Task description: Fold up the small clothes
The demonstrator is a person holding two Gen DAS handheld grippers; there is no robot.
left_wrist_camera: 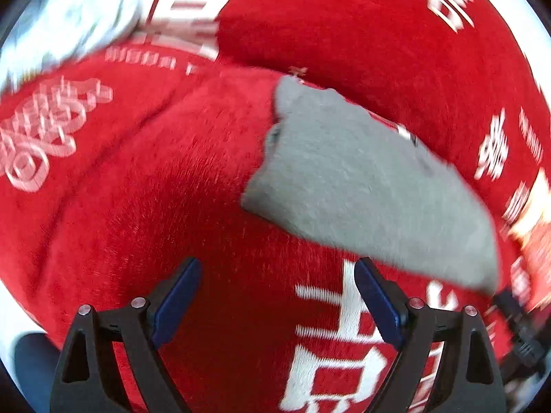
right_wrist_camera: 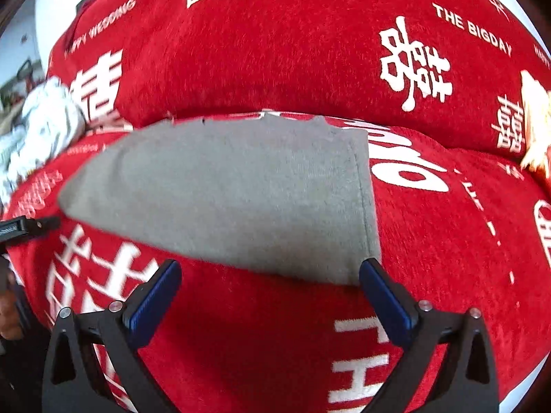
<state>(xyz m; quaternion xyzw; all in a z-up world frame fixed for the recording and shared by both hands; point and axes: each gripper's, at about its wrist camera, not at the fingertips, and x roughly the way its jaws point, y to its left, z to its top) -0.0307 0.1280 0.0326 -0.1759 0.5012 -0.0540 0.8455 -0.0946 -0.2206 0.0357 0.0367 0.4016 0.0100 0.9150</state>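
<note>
A small grey garment (right_wrist_camera: 241,192) lies folded flat on a red plush blanket (right_wrist_camera: 447,241) printed with white characters. In the right wrist view my right gripper (right_wrist_camera: 270,273) stands open just in front of its near edge, with only blanket between the blue pads. In the left wrist view the grey garment (left_wrist_camera: 361,186) stretches off to the upper right. My left gripper (left_wrist_camera: 279,272) is open too, and the right fingertip sits beside the garment's near edge. Nothing is held. The other gripper's tip (right_wrist_camera: 20,229) shows at the left edge of the right wrist view.
A crumpled white and grey cloth (right_wrist_camera: 44,127) lies at the blanket's left side, seen also as a white cloth (left_wrist_camera: 72,17) at the left wrist view's top left. A yellowish object (right_wrist_camera: 533,127) rests at the right edge. A red cushion (right_wrist_camera: 275,51) rises behind the garment.
</note>
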